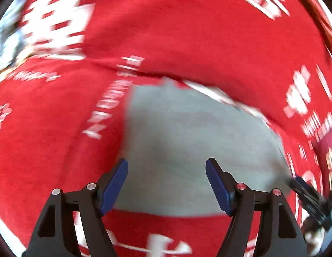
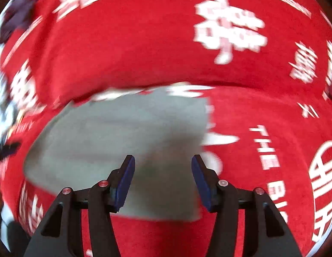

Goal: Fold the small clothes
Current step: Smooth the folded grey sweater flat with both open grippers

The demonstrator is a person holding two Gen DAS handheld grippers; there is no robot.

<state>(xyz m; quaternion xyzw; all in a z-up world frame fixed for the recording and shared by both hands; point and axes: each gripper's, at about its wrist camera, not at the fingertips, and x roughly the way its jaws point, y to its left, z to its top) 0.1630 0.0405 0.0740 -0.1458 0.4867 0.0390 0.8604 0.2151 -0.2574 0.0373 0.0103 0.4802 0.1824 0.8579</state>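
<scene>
A: On the far left of the left wrist view, blurred red cloth w/ white printed lettering (image 1: 58, 111) fills the edge; a smear of dark and white stuff at the rim, can't tell what.

B: And the garment?

A: Centre-right of that view: a flat grey fabric piece, roughly rectangular (image 1: 187, 145), lying on the red cloth. Its top edge sits against a fold or ridge in the red cloth.

B: Left gripper (image 1: 167, 184)?

A: Black arms w/ blue pads. Jaws stand apart, nothing pinched btwn them. The grey fabric is seen through the gap, below the pads, not touched as far as I can tell. Left pad is over the grey piece's left edge, right pad over its middle.

B: Anything at the right rim there?

A: A dark blurred tool tip (image 1: 305, 194) near the grey piece's right corner, prob. the other gripper, too smeared to be sure.

B: Right wrist view, same order.

A: Left rim: blurred dark shapes, unreadable. Then the same grey fabric piece (image 2: 114, 137), spread left of centre on the red cloth (image 2: 262, 117). Its right edge runs just past the right pad.

B: Right gripper (image 2: 162, 182)?

A: Jaws parted too, narrower than the left's, empty. Grey fabric shows in the gap, no pad pressing on it. Right of that, only red cloth w/ white print.
</scene>
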